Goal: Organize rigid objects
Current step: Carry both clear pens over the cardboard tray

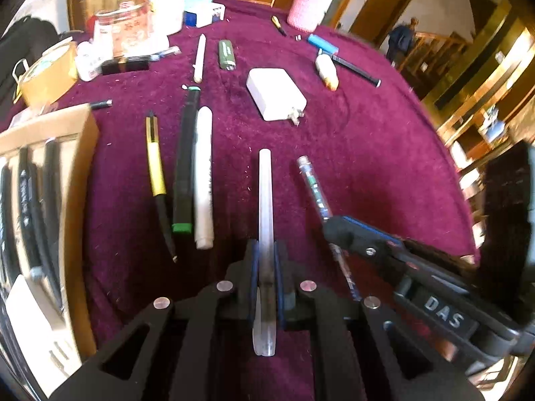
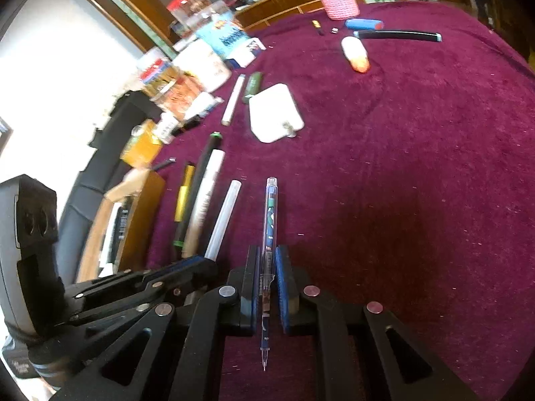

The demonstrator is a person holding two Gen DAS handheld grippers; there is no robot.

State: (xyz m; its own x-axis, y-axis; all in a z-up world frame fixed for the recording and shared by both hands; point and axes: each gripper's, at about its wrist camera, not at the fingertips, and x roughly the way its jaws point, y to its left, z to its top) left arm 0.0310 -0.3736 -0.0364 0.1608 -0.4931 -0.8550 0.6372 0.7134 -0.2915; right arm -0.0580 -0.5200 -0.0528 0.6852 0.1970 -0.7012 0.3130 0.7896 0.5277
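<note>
Your left tongs (image 1: 266,250) are clamped on a translucent white pen cap (image 1: 265,200), its free end pointing out over the maroon velvet-covered bench (image 1: 367,153). Your right tongs (image 2: 267,260) grip a clear blue patterned pen (image 2: 269,220), needle tip (image 2: 264,364) toward the camera, held beside the cap without touching it. To the left, a yellow-and-black pen (image 1: 157,173), a black marker with green ends (image 1: 185,167) and a white marker (image 1: 204,180) lie side by side on the cloth. An open cardboard box of black pens (image 1: 36,200) sits at the bench's left edge. Farther off rests a white square charger (image 1: 276,93).
</note>
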